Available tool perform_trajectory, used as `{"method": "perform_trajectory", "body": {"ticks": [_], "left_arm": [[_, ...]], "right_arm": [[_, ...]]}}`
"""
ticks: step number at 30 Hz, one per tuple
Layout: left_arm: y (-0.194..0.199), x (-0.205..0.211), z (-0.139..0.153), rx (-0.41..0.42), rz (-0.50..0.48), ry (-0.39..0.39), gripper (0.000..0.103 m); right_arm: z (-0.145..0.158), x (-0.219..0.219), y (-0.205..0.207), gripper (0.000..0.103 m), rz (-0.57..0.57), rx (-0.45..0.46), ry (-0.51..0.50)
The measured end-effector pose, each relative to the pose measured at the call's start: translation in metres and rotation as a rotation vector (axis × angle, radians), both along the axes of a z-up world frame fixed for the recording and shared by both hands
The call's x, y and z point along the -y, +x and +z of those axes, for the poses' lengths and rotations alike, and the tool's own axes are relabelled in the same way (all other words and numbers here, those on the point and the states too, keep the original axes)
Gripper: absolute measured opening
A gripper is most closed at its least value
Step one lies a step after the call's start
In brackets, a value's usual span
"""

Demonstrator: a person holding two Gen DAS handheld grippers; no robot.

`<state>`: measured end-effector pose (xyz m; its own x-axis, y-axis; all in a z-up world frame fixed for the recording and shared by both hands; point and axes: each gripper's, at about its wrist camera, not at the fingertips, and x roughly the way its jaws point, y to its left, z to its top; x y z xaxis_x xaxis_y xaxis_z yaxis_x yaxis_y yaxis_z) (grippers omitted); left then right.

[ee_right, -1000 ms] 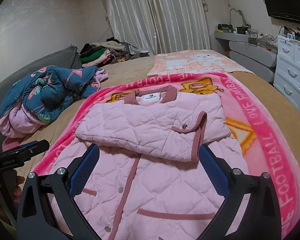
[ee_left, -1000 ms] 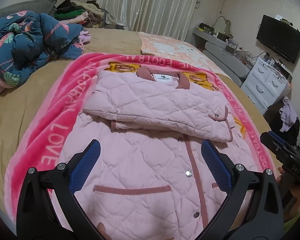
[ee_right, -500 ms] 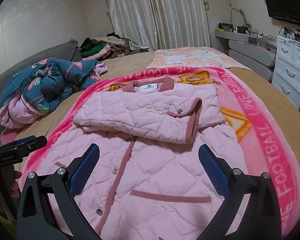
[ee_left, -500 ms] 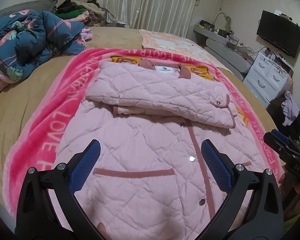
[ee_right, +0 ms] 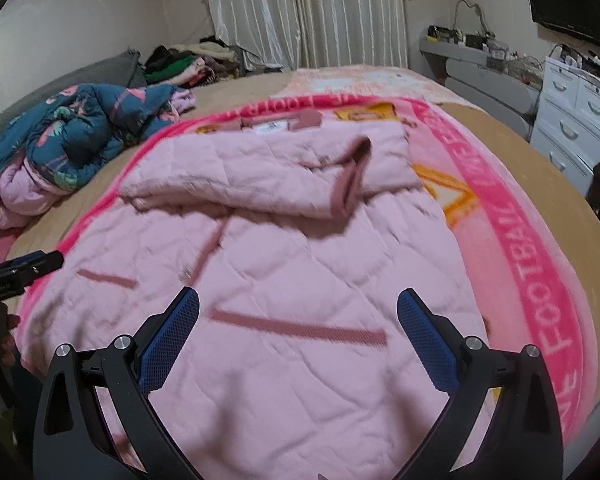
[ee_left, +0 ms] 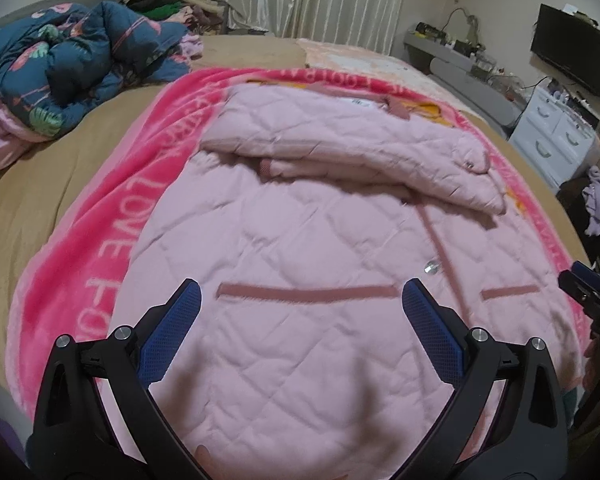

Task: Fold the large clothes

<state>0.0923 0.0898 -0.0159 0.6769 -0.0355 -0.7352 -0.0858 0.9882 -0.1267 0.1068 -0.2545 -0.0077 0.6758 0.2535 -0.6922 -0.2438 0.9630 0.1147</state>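
Grippers, left gripper (ee_left: 302, 314) and right gripper (ee_right: 298, 322), hover spread wide over pink quilted jacket (ee_left: 300, 264); each should pinch a hem corner evenly.

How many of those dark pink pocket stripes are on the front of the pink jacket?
2. One pocket stripe lies just ahead of the left gripper, the other pocket stripe just ahead of the right gripper, both on the pink jacket. The folded sleeves may hide more.
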Motion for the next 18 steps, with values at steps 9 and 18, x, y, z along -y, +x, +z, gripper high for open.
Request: {"method": "perform_trajectory", "body": {"ticks": [9,18], "left_arm": [[-0.017,-0.033,-0.019,-0.034,0.057,0.007,0.095],[-0.041,-0.074,-0.038,-0.089,0.126,0.005,0.095]], "right_arm": [[-0.03,0.039,-0.013,0.099,-0.061,-0.078,-0.037],[-0.053,0.071,-0.029,0.099,-0.084,-0.154,-0.041]]}}
